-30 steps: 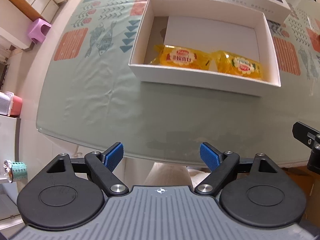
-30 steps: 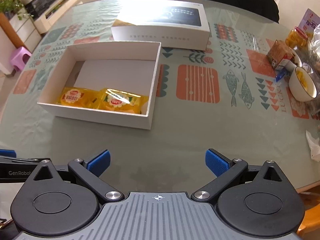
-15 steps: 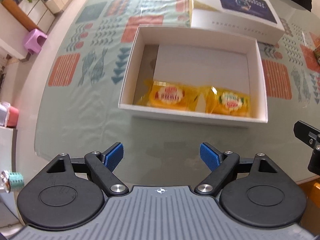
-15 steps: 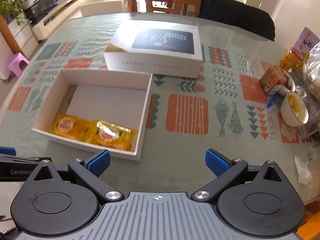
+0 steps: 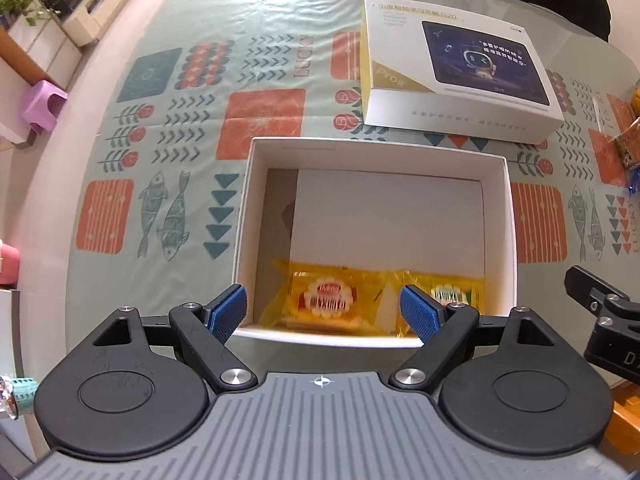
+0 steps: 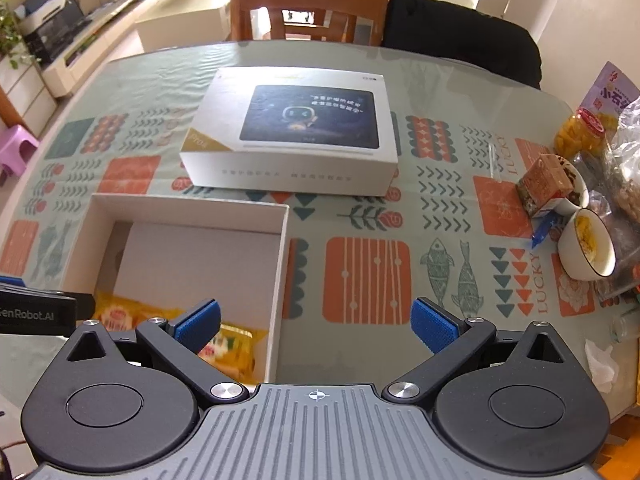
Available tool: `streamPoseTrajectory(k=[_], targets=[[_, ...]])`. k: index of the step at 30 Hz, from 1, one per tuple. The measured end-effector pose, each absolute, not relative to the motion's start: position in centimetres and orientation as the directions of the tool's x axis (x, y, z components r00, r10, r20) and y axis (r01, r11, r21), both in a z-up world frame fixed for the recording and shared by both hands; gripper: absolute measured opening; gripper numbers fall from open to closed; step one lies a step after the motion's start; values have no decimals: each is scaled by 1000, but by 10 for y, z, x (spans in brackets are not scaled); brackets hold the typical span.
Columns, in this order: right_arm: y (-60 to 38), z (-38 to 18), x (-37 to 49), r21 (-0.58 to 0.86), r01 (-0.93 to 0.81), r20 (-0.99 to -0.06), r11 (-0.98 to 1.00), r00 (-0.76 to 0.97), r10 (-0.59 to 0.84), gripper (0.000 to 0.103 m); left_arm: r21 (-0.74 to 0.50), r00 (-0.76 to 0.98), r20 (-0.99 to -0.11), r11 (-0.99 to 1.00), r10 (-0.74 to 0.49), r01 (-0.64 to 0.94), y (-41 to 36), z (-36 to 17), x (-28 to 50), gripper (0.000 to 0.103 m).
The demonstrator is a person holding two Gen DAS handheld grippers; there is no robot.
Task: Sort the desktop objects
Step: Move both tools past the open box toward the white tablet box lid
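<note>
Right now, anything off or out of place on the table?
Nothing spilled or damaged. The open box holds two snack packets bunched along its near wall, over a white insert. The lid sits beside it, off the box. Far right is cluttered: jar, bowl, carton.

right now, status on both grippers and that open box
Left gripper open, empty, over the near wall of the open white box. Right gripper open, empty. Two yellow snack packets inside the box. Nothing in the way.
</note>
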State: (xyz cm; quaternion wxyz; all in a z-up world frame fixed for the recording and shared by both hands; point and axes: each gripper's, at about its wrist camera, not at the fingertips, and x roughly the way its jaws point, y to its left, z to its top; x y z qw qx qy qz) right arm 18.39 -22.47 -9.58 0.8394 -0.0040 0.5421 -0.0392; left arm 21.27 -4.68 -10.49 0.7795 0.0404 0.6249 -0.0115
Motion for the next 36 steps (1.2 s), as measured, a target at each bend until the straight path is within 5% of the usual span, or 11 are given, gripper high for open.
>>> streamPoseTrajectory(k=[20, 36], targets=[[-251, -116, 268, -87, 54, -917, 995, 387, -101, 103, 12, 184, -982, 976, -29, 218, -68, -128, 323, 103], [-268, -122, 333, -96, 37, -916, 995, 388, -103, 103, 37, 205, -979, 989, 7, 144, -92, -125, 370, 103]])
